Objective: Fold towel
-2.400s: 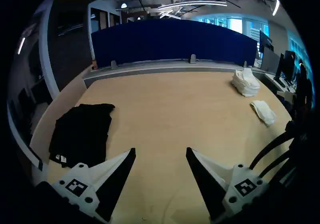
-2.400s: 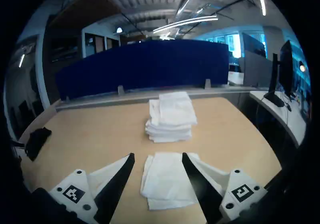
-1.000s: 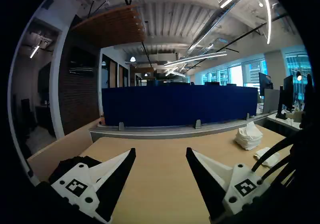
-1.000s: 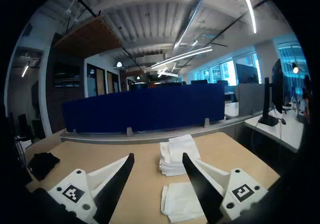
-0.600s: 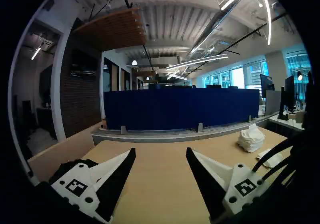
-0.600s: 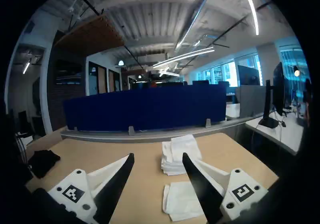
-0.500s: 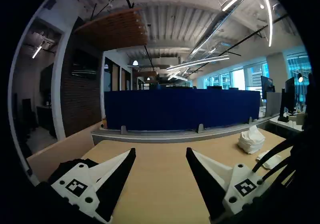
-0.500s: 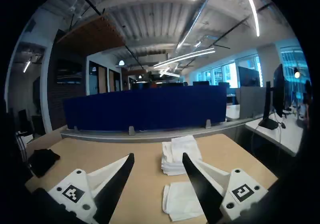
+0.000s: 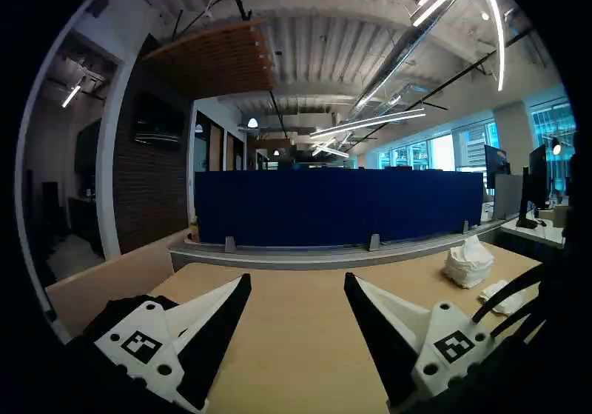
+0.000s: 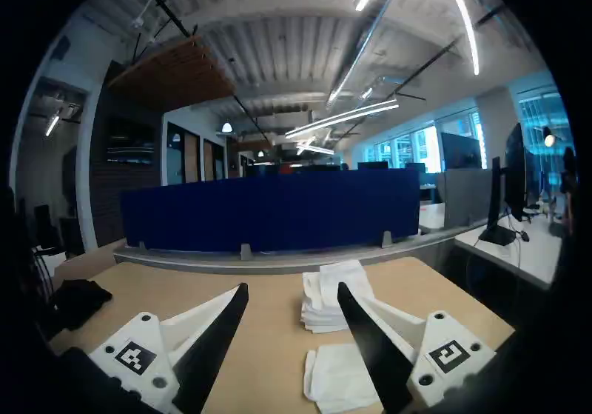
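A stack of folded white towels (image 10: 329,295) stands on the wooden table (image 10: 274,318) in the right gripper view, with one folded white towel (image 10: 337,377) lying nearer, partly behind the right finger. My right gripper (image 10: 292,295) is open and holds nothing, raised above the table and aimed level. In the left gripper view the same stack (image 9: 468,261) and single towel (image 9: 499,300) sit far right. My left gripper (image 9: 296,284) is open with nothing between its fingers.
A black cloth (image 10: 74,299) lies at the table's left side, also behind the left finger (image 9: 122,306) in the left gripper view. A blue divider panel (image 9: 333,207) runs along the table's far edge. Desks with monitors (image 10: 510,192) stand to the right.
Both grippers have tilted up from looking down at the table to looking level across the room. Both stayed open; the towels have not moved.
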A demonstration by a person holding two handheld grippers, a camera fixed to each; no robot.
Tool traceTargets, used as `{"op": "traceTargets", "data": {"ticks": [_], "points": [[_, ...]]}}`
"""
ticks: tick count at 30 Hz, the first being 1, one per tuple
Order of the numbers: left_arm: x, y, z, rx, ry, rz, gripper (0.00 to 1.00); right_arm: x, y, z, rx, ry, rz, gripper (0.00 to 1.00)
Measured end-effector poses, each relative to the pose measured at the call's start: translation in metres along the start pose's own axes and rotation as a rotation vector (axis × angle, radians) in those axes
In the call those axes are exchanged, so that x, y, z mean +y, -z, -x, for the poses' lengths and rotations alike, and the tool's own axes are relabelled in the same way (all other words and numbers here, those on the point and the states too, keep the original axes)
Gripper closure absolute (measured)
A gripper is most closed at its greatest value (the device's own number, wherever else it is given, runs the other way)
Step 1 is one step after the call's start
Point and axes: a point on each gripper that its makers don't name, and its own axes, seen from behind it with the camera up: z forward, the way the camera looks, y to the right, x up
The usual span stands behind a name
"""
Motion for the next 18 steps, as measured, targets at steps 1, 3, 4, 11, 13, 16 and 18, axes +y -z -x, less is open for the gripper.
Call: {"op": "traceTargets", "data": {"ticks": [1, 3, 4, 11, 13, 16, 18], "points": [[0.0, -0.001, 0.003, -0.002, 0.002, 0.0, 0.06, 0.0, -0.001, 0.001, 0.003, 0.001, -0.002, 0.07], [0.001, -0.003, 0.009, -0.007, 0.003, 0.001, 0.06, -0.001, -0.002, 0.003, 0.006, 0.002, -0.006, 0.07], [0.002, -0.004, 0.013, -0.013, 0.002, 0.002, 0.06, -0.002, -0.003, 0.004, 0.007, 0.003, -0.01, 0.07], [0.012, -0.013, 0.039, -0.039, -0.021, 0.005, 0.06, -0.002, -0.004, 0.013, -0.003, 0.017, -0.019, 0.06], [0.015, -0.017, 0.045, -0.046, -0.027, 0.006, 0.06, 0.0, -0.004, 0.016, -0.013, 0.023, -0.014, 0.06], [0.018, -0.021, 0.052, -0.047, -0.033, 0.005, 0.06, 0.005, -0.005, 0.024, -0.034, 0.022, -0.004, 0.06], [0.02, -0.024, 0.055, -0.044, -0.033, 0.003, 0.06, 0.01, -0.006, 0.029, -0.05, 0.016, 0.005, 0.05]]}}
